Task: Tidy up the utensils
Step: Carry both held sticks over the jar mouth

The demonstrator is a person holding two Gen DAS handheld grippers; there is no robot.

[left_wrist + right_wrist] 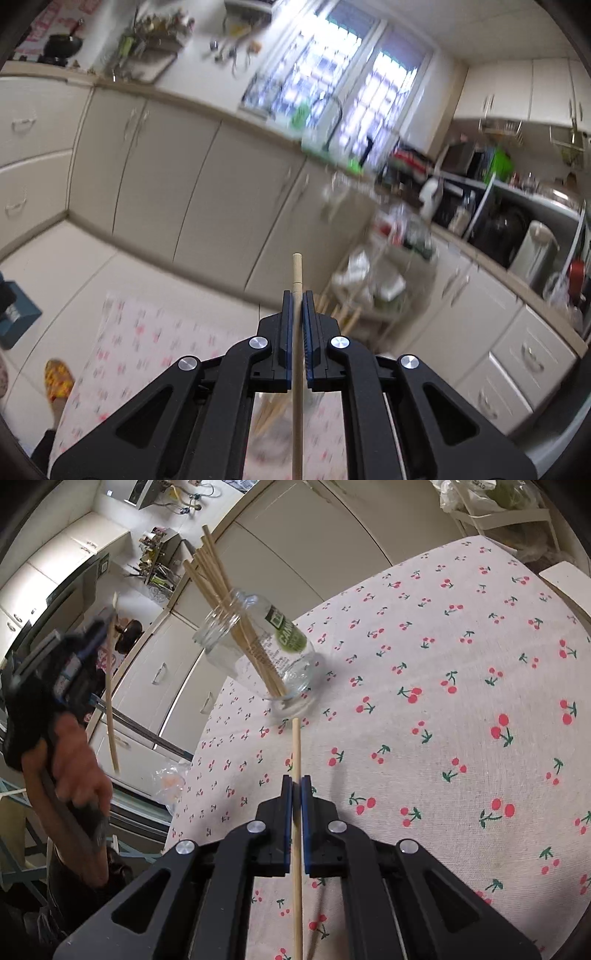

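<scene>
Two grippers are at work, and each carries one loose wooden chopstick. One clear glass jar (258,650) with a green label stands on the cherry-print tablecloth (461,701), and a bundle of chopsticks (218,590) leans out of its mouth; roughly six or seven, the exact count unclear where they overlap. Around the table run cream cabinet doors (177,177), a window (332,81) and a cluttered worktop (498,206), all blurred in the left wrist view. Nothing lies on the cloth between the right gripper and the jar. The right gripper (295,779) has its blue pads clamped on one chopstick (295,746), whose tip points at the jar's base, just short of it. The left gripper (297,293), held by a hand (70,760) off the table's edge, is clenched on the other chopstick (297,269), which runs lengthwise between its pads and juts past the fingertips.
</scene>
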